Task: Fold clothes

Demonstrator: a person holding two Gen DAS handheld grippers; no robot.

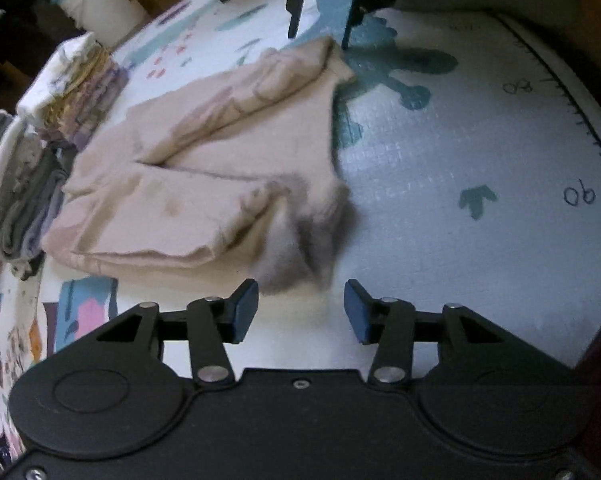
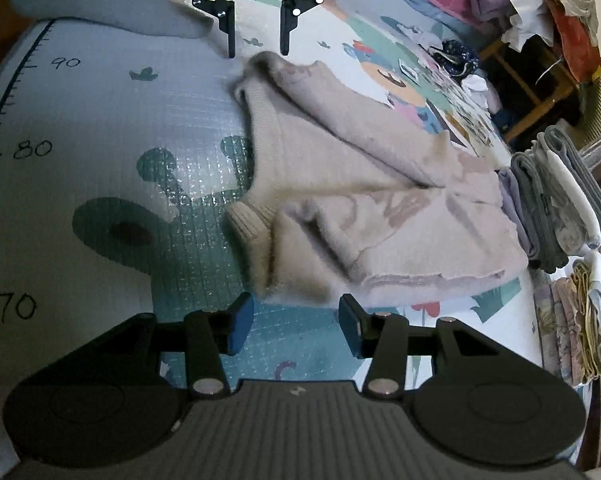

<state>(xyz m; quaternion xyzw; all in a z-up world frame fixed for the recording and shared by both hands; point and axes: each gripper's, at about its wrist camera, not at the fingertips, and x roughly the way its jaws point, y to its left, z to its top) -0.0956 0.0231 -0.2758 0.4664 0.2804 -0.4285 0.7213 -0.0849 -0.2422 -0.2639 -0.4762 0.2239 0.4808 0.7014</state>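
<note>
A pale pink sweater [image 1: 220,168] lies partly folded on the play mat [image 1: 440,168], its sleeves folded across the body. My left gripper [image 1: 300,308] is open and empty, just short of the sweater's near corner. In the right wrist view the same sweater [image 2: 360,184] lies ahead, with a ribbed cuff [image 2: 248,220] at its left. My right gripper [image 2: 296,316] is open and empty, just short of the sweater's near edge. Each gripper shows in the other's view, open at the sweater's far end: the right one [image 1: 320,28], the left one [image 2: 258,38].
Stacks of folded clothes [image 1: 32,160] stand beside the sweater, also in the right wrist view [image 2: 560,208]. A white bucket [image 1: 100,4] stands at the mat's far left. A wooden stool with piled clothes [image 2: 540,40] stands at the far right. The mat has a ruler print [image 2: 24,148].
</note>
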